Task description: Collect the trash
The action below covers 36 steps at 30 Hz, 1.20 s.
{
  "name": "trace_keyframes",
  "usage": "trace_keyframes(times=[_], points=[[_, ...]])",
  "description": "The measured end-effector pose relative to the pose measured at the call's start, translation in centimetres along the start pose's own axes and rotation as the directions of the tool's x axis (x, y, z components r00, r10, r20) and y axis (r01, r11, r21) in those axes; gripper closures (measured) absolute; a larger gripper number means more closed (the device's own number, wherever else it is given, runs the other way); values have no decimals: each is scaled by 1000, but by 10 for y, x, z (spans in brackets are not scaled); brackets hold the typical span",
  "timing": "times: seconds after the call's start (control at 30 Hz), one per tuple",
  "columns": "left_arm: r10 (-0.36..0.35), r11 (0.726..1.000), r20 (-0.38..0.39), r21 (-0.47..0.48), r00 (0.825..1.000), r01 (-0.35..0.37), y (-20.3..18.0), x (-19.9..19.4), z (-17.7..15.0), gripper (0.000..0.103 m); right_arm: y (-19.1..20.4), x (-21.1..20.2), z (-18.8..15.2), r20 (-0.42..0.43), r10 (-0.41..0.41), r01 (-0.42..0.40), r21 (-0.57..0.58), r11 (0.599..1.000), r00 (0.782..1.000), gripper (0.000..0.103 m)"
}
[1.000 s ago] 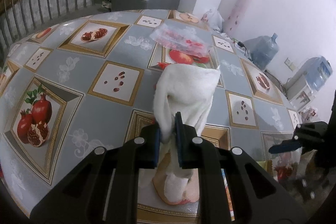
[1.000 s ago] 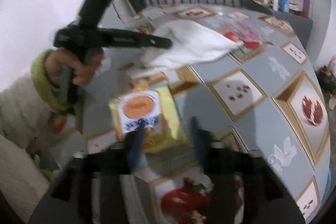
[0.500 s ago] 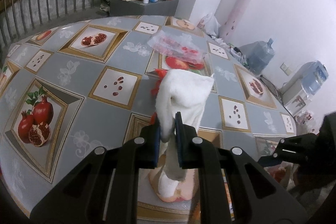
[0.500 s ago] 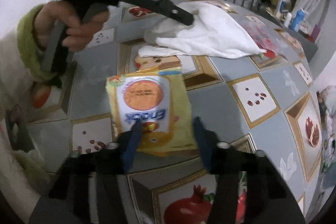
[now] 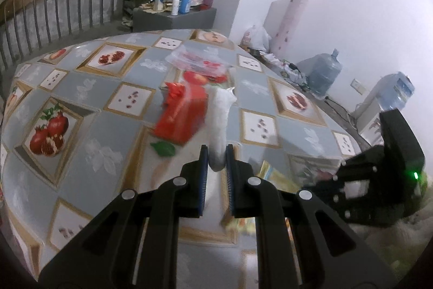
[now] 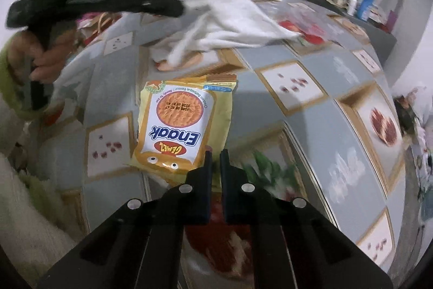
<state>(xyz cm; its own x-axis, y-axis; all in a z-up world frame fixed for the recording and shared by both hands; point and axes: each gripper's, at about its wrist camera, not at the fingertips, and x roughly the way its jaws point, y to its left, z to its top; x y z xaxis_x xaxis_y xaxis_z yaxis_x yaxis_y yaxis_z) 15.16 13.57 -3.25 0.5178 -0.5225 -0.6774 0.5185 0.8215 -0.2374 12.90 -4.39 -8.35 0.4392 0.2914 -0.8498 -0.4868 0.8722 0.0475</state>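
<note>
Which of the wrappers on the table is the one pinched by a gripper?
The yellow snack packet: the right gripper is shut on its near corner. The red wrapper and the clear bag lie untouched farther off.

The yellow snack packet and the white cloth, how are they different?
The flat yellow foil snack packet has printed writing and a picture; the soft white cloth is plain. The packet lies flat on the table; the cloth is crumpled and partly lifted. The right hand-held gripper has just been closing and pinches the packet's near corner; the left hand-held gripper is clamped on the cloth. Both are being gripped.
</note>
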Motion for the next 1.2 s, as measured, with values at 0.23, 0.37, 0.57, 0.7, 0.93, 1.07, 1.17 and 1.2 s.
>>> trace_keyframes(times=[0.23, 0.37, 0.57, 0.7, 0.93, 1.07, 1.17, 1.2], points=[[-41, 999, -48, -34, 998, 39, -24, 0, -30, 95, -34, -25, -36, -15, -82, 83, 135, 987, 997, 97], [-70, 996, -72, -60, 995, 66, -37, 0, -45, 95, -57, -40, -57, -31, -143, 146, 223, 964, 989, 98], [-192, 970, -151, -178, 970, 165, -55, 4, -65, 95, -87, -57, -79, -38, -214, 214, 344, 914, 976, 98], [-245, 957, -158, -197, 957, 212, -66, -3, -64, 63, -102, -66, -85, 11, -224, 200, 413, 888, 974, 98], [-83, 988, -80, -139, 993, 71, -53, 2, -32, 51, -109, -68, -88, 47, -212, 170, 443, 880, 976, 98], [33, 979, -185, -190, 982, -69, -24, 40, -26, 51, -110, -69, -89, 59, -201, 152, 462, 874, 978, 98], [-16, 965, -201, -258, 979, -38, -15, 44, -32, 50, -108, -70, -89, 64, -204, 152, 463, 873, 977, 97], [-66, 960, -223, -279, 973, 2, -17, 43, -34, 50, -108, -70, -90, 65, -205, 152, 464, 873, 977, 97]])
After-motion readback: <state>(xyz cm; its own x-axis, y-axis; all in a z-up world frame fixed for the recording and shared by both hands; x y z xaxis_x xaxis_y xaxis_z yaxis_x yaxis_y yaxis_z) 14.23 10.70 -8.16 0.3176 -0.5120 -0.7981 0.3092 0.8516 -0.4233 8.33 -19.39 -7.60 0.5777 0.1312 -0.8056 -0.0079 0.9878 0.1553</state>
